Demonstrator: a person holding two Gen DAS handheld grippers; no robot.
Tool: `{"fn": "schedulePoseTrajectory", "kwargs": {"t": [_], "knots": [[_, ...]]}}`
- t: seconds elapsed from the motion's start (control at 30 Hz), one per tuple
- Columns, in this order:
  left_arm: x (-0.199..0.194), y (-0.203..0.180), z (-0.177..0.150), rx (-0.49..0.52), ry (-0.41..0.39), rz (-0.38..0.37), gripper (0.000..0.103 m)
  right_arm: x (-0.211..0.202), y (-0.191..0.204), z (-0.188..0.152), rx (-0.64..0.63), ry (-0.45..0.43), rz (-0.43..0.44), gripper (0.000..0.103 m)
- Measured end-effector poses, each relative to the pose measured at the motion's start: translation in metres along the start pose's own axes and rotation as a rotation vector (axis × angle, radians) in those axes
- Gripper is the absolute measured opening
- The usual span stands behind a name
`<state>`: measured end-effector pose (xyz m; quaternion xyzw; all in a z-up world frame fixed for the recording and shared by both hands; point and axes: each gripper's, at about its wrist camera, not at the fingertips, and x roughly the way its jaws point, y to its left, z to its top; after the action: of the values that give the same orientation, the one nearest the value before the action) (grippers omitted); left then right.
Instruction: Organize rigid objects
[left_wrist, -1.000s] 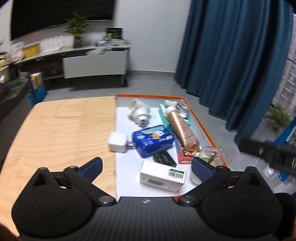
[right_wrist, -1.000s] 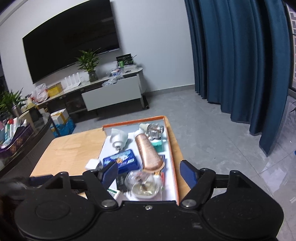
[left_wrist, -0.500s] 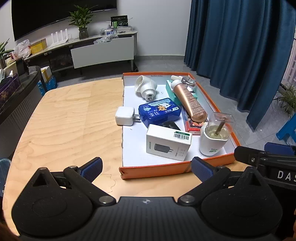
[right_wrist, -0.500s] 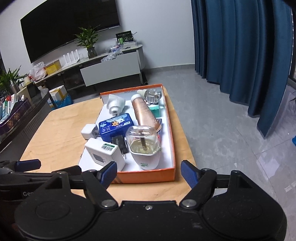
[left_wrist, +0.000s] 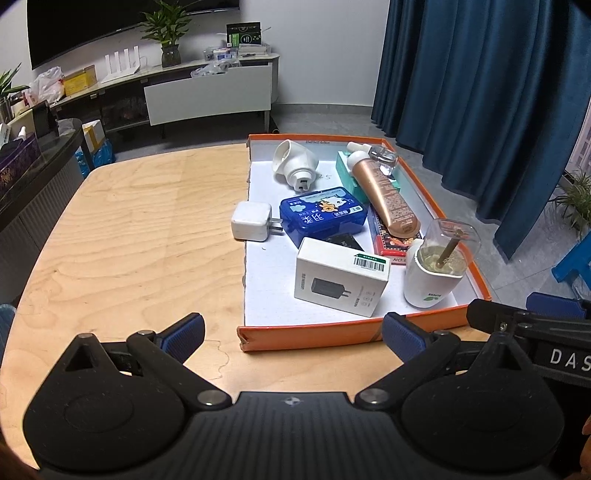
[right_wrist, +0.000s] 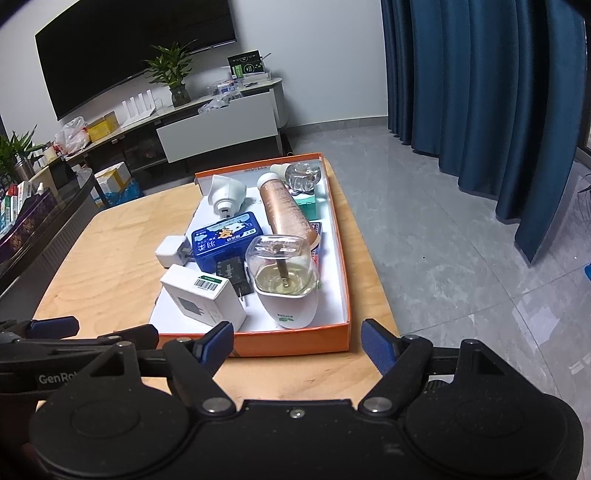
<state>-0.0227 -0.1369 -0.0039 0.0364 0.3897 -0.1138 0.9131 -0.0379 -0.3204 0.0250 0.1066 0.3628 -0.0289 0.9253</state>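
Tray (left_wrist: 314, 338) on right part of table (left_wrist: 129, 240), w/ boxed charger (left_wrist: 341, 282) near front wall, cup-shaped diffuser (left_wrist: 434, 278) to its right, lidded case (left_wrist: 323, 216) behind, socket adapter (left_wrist: 295, 164) at far left corner. Tube (left_wrist: 384, 197) lying lengthwise along right side, over a flat box (left_wrist: 391, 240). Plug cube (left_wrist: 251, 226) straddling tray's left edge, just left of case.

I see bare wood across the table's (left_wrist: 122, 236) whole left half — open passage there. The orange tray (left_wrist: 314, 334) fills the right edge; its near wall stands in my way. Inside, only its near left corner lies free — the white box (left_wrist: 341, 282) and the humidifier (left_wrist: 434, 275) crowd the rest.
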Motion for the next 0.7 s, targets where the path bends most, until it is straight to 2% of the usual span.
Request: {"fn": "schedulePoseTrajectory", "kwargs": {"t": [0.7], "knots": [[0.0012,-0.001,0.0005,0.011,-0.007,0.009,0.103,0.0021,0.0026,0.0005,-0.009,0.006,-0.006,0.09]]}}
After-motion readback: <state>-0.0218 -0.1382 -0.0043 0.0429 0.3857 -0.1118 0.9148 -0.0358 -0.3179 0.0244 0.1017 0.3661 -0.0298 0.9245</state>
